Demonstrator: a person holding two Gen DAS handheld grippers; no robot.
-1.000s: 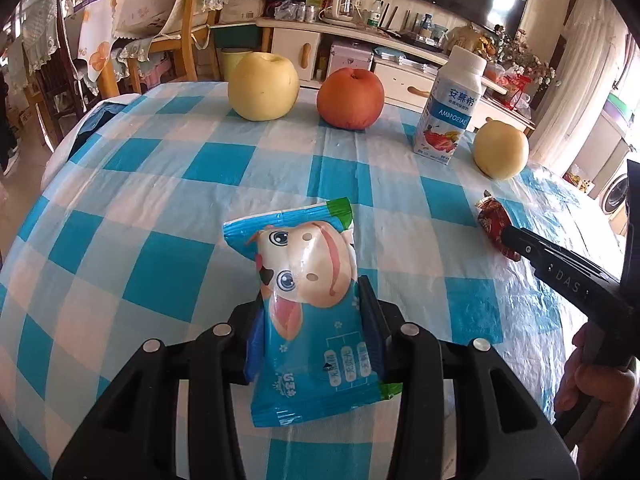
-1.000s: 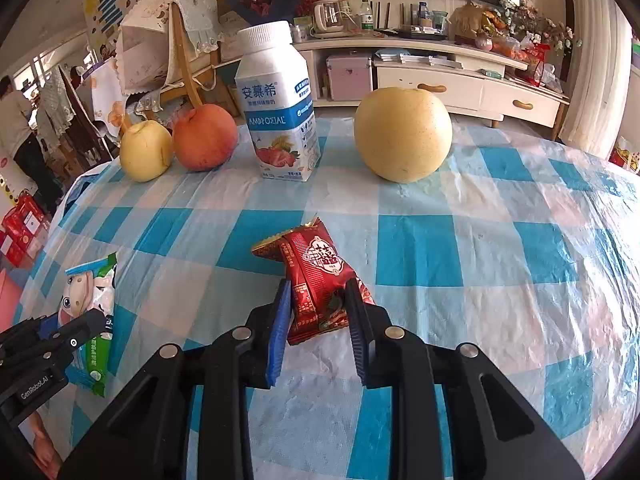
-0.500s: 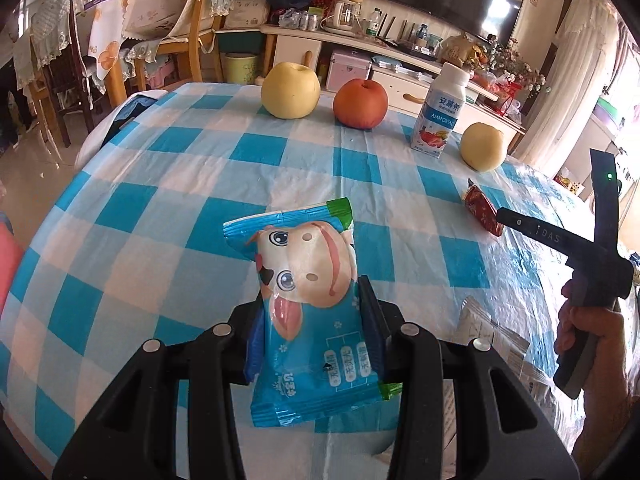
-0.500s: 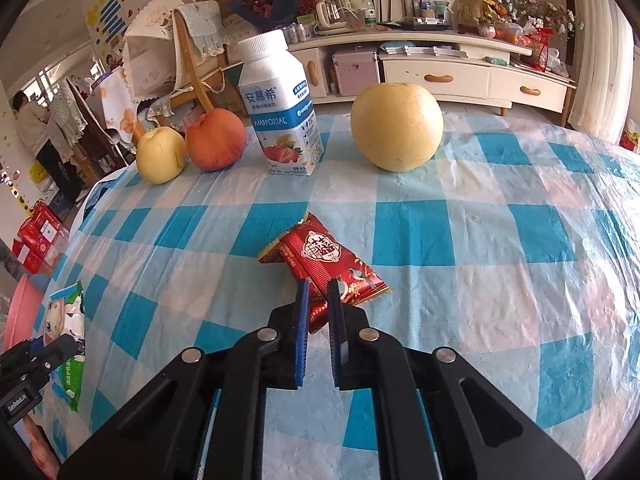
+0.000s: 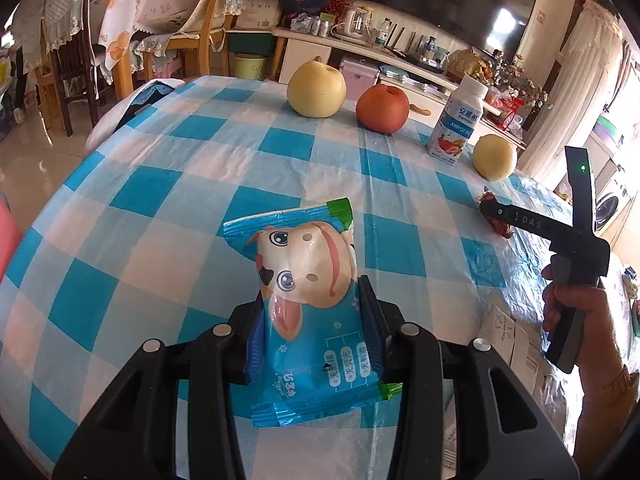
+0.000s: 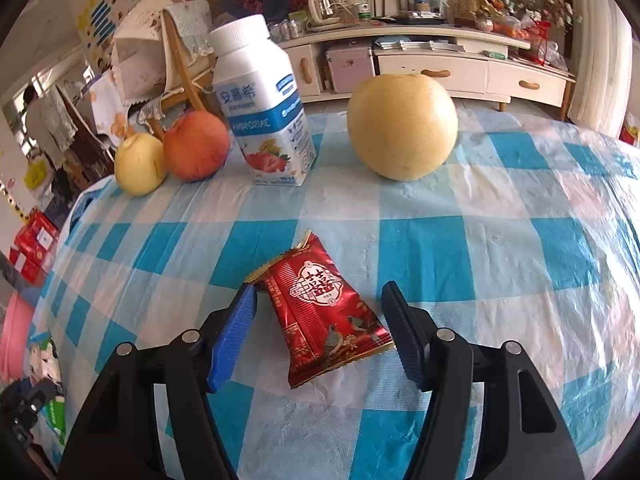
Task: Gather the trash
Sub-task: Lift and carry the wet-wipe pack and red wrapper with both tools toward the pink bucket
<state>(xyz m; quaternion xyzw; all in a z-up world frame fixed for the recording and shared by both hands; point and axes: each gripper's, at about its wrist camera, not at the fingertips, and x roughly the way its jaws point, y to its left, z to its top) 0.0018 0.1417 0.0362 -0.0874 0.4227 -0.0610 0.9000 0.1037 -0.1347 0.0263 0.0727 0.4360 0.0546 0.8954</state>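
A blue snack packet (image 5: 308,304) printed with a cartoon cow is clamped in my left gripper (image 5: 312,300) and hangs above the near part of the blue-and-white checked table (image 5: 160,208). On the cloth lies a red snack wrapper (image 6: 320,304), flat between the pads of my right gripper (image 6: 319,292). Those jaws are opening, and the blue pads (image 6: 236,324) stand clear of the wrapper on both sides. In the left wrist view the right gripper (image 5: 520,220) reaches in from the right over the red wrapper (image 5: 500,226), with a person's hand (image 5: 572,308) on its handle.
Along the far side of the table stand a yellow pear (image 5: 316,90), a red apple (image 5: 382,108), a yogurt bottle (image 6: 260,104) and a second pear (image 6: 402,126). Cardboard boxes (image 5: 516,344) lie below the table's right edge. Chairs and a TV cabinet stand beyond.
My right jaws, shut half a second ago just behind the red wrapper, have spread wide around it. My left gripper has drawn back from the table's middle, still holding the blue packet.
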